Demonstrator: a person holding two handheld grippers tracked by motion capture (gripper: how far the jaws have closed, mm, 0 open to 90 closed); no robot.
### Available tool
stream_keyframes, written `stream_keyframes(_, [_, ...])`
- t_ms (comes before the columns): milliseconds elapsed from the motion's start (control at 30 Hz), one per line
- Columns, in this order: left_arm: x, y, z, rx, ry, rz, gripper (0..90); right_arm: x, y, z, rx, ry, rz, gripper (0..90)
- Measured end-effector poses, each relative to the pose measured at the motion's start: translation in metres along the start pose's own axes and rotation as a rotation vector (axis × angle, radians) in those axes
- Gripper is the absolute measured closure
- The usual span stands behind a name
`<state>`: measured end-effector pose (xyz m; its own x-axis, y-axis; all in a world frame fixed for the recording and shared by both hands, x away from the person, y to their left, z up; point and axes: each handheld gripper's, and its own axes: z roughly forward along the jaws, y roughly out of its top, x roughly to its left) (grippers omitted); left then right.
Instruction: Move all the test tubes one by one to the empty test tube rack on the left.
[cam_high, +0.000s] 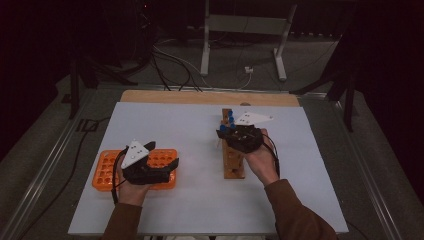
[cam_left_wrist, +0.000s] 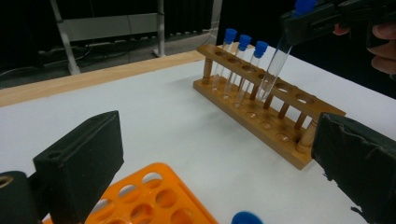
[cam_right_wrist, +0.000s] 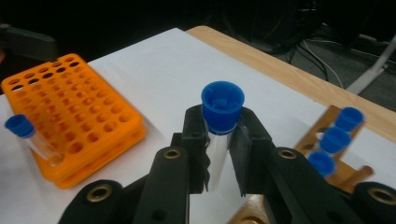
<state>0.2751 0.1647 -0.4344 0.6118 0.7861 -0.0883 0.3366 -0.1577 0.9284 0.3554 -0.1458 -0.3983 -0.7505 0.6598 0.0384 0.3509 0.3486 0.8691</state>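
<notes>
My right gripper (cam_right_wrist: 219, 158) has its two black jaws squeezed tight on a test tube (cam_right_wrist: 217, 156). The tube is clear and smooth like glass, long and thin, with a round blue cap on top. I hold it just under the cap. In the left gripper view, the tube (cam_left_wrist: 275, 65) hangs tilted, and its round bottom end is right above the wooden rack (cam_left_wrist: 261, 112), near the fourth hole.

The wooden rack is long and brown, with a row of round holes on top and little round posts that hold it up. Three more clear tubes with blue caps (cam_left_wrist: 243, 42) stand in it, side by side at the far end. In the high view, the rack (cam_high: 234, 165) sits in the middle of the flat white table (cam_high: 190, 200).

My left gripper (cam_high: 150, 167) hangs over the orange rack (cam_high: 107, 172). Its jaws are wide apart, and nothing is between them. Their pads (cam_left_wrist: 79, 163) look black and a bit rough.

The orange rack is shiny plastic, a flat box shape full of small round holes. One tube with a blue cap (cam_right_wrist: 19, 125) leans in it near the edge
</notes>
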Motion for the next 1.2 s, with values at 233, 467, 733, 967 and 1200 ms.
stream_keyframes(233, [-0.005,0.005,0.006,0.014,-0.014,0.02,8.0,0.016,0.005,0.008,0.018,0.033,-0.019,76.7])
stream_keyframes(467, [-0.009,0.009,0.011,0.02,-0.005,0.035,8.4,0.032,0.015,0.014,0.012,0.079,-0.033,76.7])
stream_keyframes(733, [-0.017,0.012,0.015,0.024,-0.005,0.061,9.2,0.044,0.022,0.019,-0.017,0.146,-0.01,76.6])
stream_keyframes(967, [-0.021,0.014,0.018,0.018,-0.038,0.086,35.1,0.054,0.026,0.024,-0.022,0.185,-0.015,76.7])
stream_keyframes(1200, [-0.027,0.017,0.022,0.003,-0.018,0.106,48.9,0.063,0.029,0.028,-0.027,0.216,-0.019,76.7])
